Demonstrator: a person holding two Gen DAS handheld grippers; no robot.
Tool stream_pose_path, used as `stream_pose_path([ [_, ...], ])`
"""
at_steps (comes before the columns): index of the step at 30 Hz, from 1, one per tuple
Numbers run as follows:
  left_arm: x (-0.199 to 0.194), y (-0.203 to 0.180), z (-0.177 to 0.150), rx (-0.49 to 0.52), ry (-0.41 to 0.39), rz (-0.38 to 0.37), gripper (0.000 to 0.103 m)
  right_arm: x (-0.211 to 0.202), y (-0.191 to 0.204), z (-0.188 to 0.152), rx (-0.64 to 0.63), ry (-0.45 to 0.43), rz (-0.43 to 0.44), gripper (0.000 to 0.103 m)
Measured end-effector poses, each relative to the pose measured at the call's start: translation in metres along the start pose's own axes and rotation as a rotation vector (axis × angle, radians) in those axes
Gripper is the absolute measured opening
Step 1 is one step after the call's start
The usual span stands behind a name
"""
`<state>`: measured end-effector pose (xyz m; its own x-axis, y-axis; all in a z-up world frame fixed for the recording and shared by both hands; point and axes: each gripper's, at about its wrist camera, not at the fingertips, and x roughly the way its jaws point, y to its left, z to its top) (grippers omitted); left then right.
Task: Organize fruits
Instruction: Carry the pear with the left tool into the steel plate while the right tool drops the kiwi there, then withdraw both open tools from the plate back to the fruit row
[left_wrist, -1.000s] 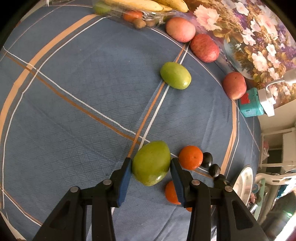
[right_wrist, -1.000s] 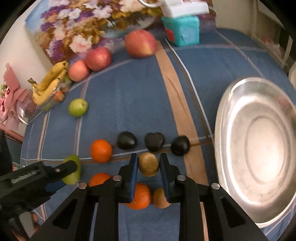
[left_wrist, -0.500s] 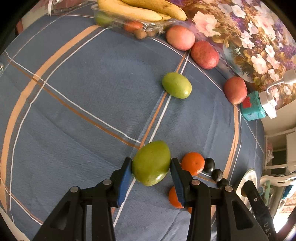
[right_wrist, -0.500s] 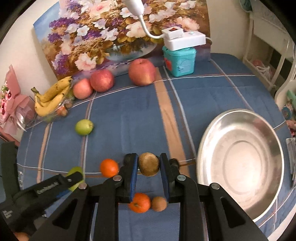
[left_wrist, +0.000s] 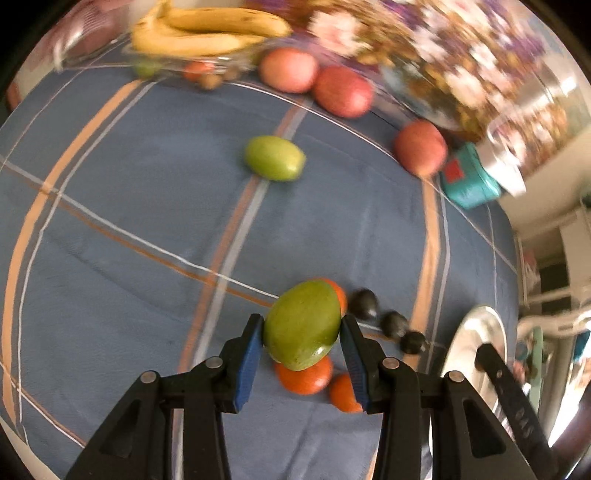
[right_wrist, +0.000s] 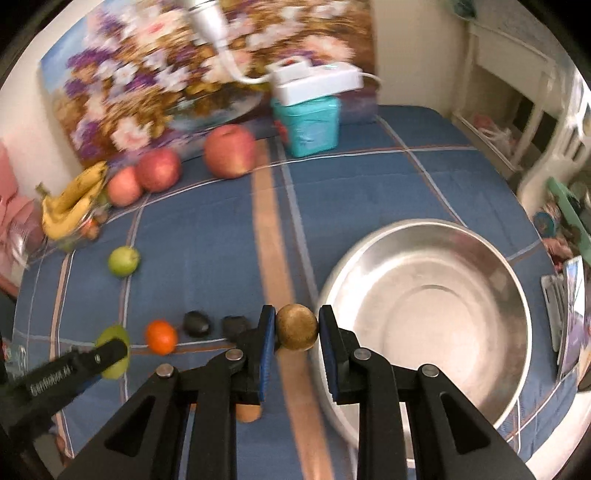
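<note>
My left gripper (left_wrist: 302, 356) is shut on a green mango (left_wrist: 303, 325), held above the blue cloth, over oranges (left_wrist: 304, 374) and three dark fruits (left_wrist: 364, 302). My right gripper (right_wrist: 296, 350) is shut on a brown round fruit (right_wrist: 296, 326), held above the cloth beside the left rim of the steel bowl (right_wrist: 424, 314). In the right wrist view the left gripper (right_wrist: 62, 369) and its mango (right_wrist: 112, 349) show at lower left. A second green mango (left_wrist: 274, 158) lies further back on the cloth.
Three red apples (left_wrist: 343, 96) line the back edge by a floral painting (right_wrist: 147, 74). Bananas (left_wrist: 207, 33) lie over a clear tray at back left. A teal box (right_wrist: 306, 118) with a white lamp base stands at the back. The steel bowl's rim (left_wrist: 476, 347) shows at right.
Both grippers have lifted and swung right with their fruits. The right gripper now hangs next to the steel bowl's rim. Both views are blurred by motion.
</note>
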<state>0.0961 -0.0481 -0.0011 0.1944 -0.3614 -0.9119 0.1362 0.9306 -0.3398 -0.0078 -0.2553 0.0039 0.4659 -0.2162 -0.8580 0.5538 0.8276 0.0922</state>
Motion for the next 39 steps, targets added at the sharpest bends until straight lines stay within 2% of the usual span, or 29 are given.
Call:
stream_pose_path([
  [6,0.006,-0.070,-0.005,0.167,0.006,-0.010,0.045,-0.004,-0.042,0.016,0.049,-0.020,-0.136,0.025],
  [10,0.013,-0.126,-0.014,0.289,0.006,-0.066,0.045,-0.009,-0.073,0.022,0.111,-0.034,-0.219,0.025],
  [16,0.029,-0.189,-0.038,0.437,0.028,-0.099,0.045,-0.018,-0.106,0.020,0.196,-0.049,-0.269,0.025],
  [19,0.037,-0.208,-0.048,0.473,0.033,-0.106,0.045,-0.021,-0.116,0.020,0.220,-0.053,-0.278,0.025],
  [28,0.047,-0.225,-0.056,0.497,0.051,-0.135,0.046,-0.033,-0.134,0.021,0.270,-0.081,-0.302,0.025],
  [32,0.038,-0.218,-0.056,0.491,0.041,-0.132,0.047,-0.037,-0.134,0.021,0.270,-0.089,-0.303,0.028],
  [33,0.038,-0.215,-0.054,0.482,0.039,-0.128,0.048,-0.037,-0.134,0.021,0.271,-0.089,-0.303,0.030],
  [35,0.037,-0.206,-0.049,0.453,0.036,-0.114,0.051,-0.036,-0.133,0.021,0.269,-0.086,-0.301,0.043],
  [37,0.036,-0.197,-0.045,0.429,0.030,-0.098,0.055,-0.035,-0.132,0.021,0.264,-0.082,-0.292,0.049],
  [39,0.035,-0.186,-0.039,0.406,0.015,-0.065,0.064,-0.033,-0.128,0.022,0.252,-0.079,-0.282,0.057],
])
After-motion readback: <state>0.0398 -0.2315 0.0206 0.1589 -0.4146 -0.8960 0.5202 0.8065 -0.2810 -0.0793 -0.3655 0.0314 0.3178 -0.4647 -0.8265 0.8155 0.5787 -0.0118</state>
